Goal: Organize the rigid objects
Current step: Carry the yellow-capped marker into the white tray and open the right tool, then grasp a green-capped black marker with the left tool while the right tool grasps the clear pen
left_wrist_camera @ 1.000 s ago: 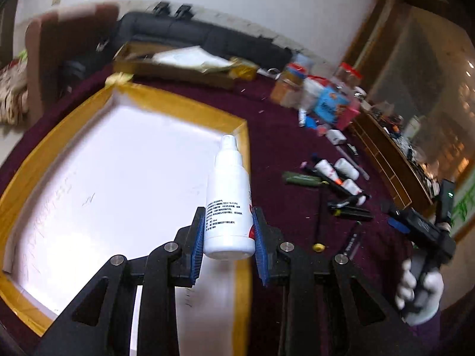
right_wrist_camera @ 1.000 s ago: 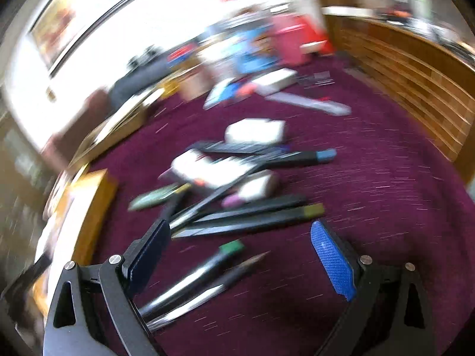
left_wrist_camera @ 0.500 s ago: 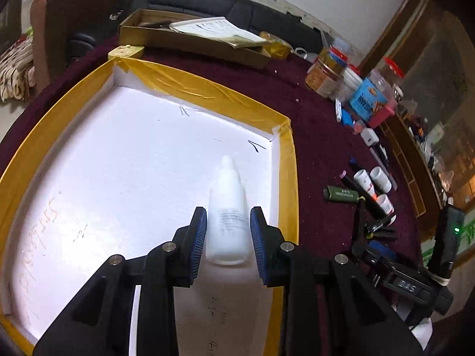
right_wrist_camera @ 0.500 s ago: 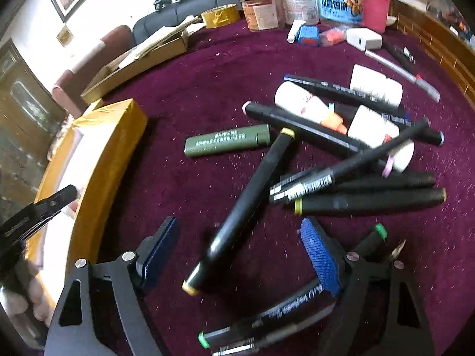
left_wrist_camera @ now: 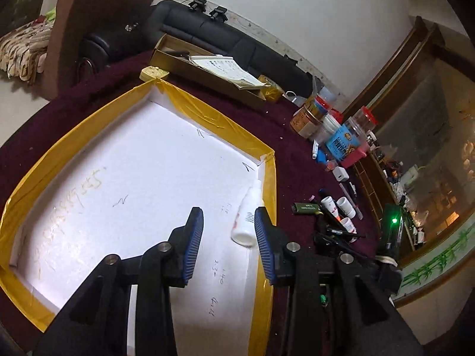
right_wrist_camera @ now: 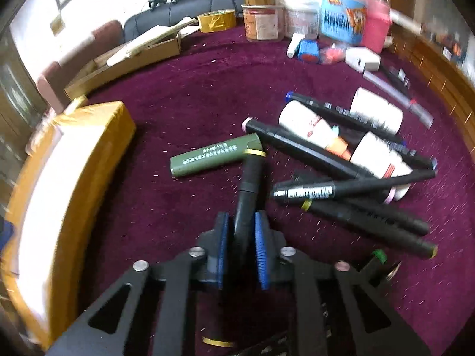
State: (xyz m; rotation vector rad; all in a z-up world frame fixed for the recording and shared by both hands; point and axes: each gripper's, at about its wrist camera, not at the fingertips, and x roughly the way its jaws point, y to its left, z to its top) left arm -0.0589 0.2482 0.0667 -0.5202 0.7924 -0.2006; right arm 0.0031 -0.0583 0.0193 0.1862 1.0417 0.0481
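A white spray bottle (left_wrist_camera: 248,218) lies on its side on the white floor of the yellow-taped tray (left_wrist_camera: 213,118), against the right wall. My left gripper (left_wrist_camera: 227,243) is open and empty above the tray, its right finger beside the bottle. My right gripper (right_wrist_camera: 241,244) is shut on a black marker (right_wrist_camera: 248,190) with gold bands, over the maroon cloth. Several black markers (right_wrist_camera: 365,213), a green tube (right_wrist_camera: 215,155) and white bottles (right_wrist_camera: 311,127) lie in a pile just beyond it. The tray's corner shows in the right wrist view (right_wrist_camera: 98,124).
Jars, a blue box (right_wrist_camera: 341,14), a pink cup (right_wrist_camera: 377,26), a tape roll (right_wrist_camera: 216,20) and a white charger (right_wrist_camera: 363,59) crowd the far table edge. A long cardboard box (left_wrist_camera: 207,74) with papers lies behind the tray. A wooden rail (right_wrist_camera: 439,80) borders the right.
My left gripper opened and let the white bottle go into the tray, where it now lies on its side. My right gripper came down and shut on the black marker.
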